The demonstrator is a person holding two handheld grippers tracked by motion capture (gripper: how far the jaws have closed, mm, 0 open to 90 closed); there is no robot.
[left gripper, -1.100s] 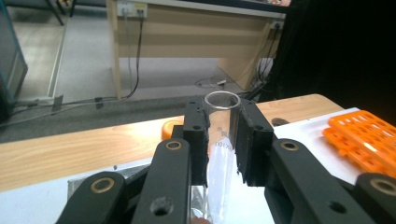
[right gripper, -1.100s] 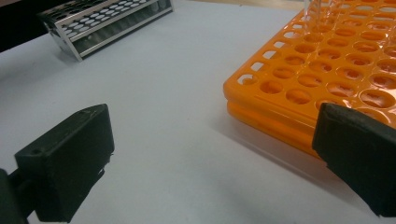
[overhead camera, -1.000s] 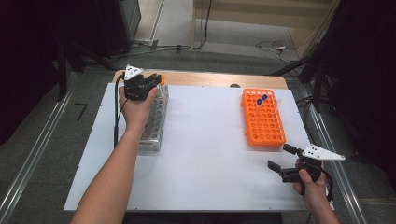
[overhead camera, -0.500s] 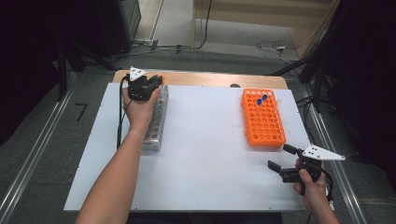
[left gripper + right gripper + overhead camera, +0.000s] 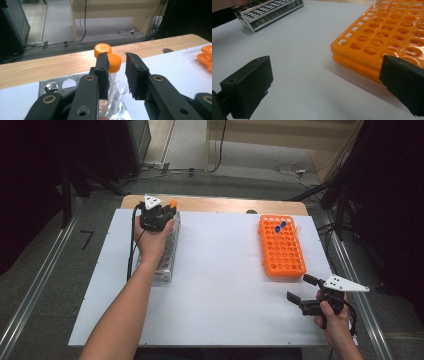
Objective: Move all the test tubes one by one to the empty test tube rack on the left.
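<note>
My left gripper [image 5: 168, 210] is at the far end of the metal tube rack [image 5: 165, 265], with a person's hand around it. In the left gripper view its jaws [image 5: 116, 58] have just been opening. A clear tube with an orange cap [image 5: 114, 63] stands in the rack [image 5: 57, 83] between them, and a gap shows on the right jaw's side. A second orange-capped tube [image 5: 102, 48] stands just behind. My right gripper [image 5: 299, 287] hovers wide open near the table's front right with nothing between its jaws [image 5: 325, 72].
An orange tube rack [image 5: 282, 250] lies at the right and holds two blue-capped tubes [image 5: 280, 226] at its far end. Its near corner [image 5: 372, 57] is close in front of my right gripper. A wooden strip [image 5: 215, 204] borders the white table's far edge.
The left gripper has edged slightly to the right over the far end of the metal rack. The right hand has kept still.
</note>
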